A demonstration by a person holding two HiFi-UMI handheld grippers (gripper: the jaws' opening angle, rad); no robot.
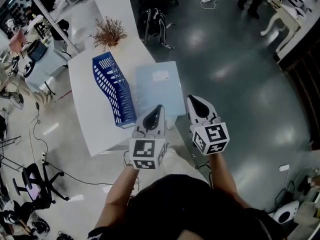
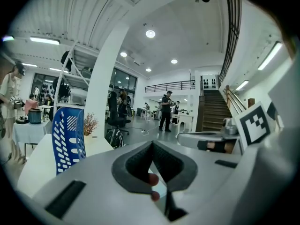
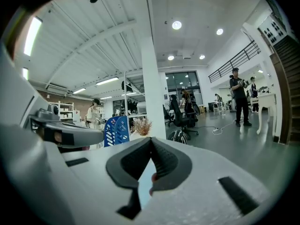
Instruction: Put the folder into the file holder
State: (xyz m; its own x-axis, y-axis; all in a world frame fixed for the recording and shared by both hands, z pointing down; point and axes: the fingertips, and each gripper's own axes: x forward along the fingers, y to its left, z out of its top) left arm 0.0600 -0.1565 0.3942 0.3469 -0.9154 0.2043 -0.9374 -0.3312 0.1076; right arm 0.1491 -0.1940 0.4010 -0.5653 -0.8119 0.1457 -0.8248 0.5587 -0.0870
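Folder (image 1: 159, 89), pale blue with a white label, lies flat on the white worktop (image 1: 85, 91) at its right side, not yet in the holder

Left to right: dried plant (image 1: 107, 32) at the far corner; blue perforated file holder (image 1: 114, 90) standing upright just left of the folder, can't tell if they touch; then folder; then both tools at its near edge

Left tool (image 1: 158, 108) closed, tips together, nothing between them, over the folder's near-left corner. Right tool (image 1: 192, 99) closed too, empty, beside the near-right corner. Both point forward across the room rather than down, so they look to be held above the sheet; contact can't be confirmed

Risks, my read:
- neither tool has a grip and both are shut; going down like this would only push the folder, maybe off the near or right edge of the worktop
- folder is thin and flat on the surface, so a jaw may fail to get under the edge and slip off
- held by one corner it would likely droop or fall open and catch on the holder's rim
- holder looks light; a bump from the left tool or a skewed insert could tip or shove it towards the plant
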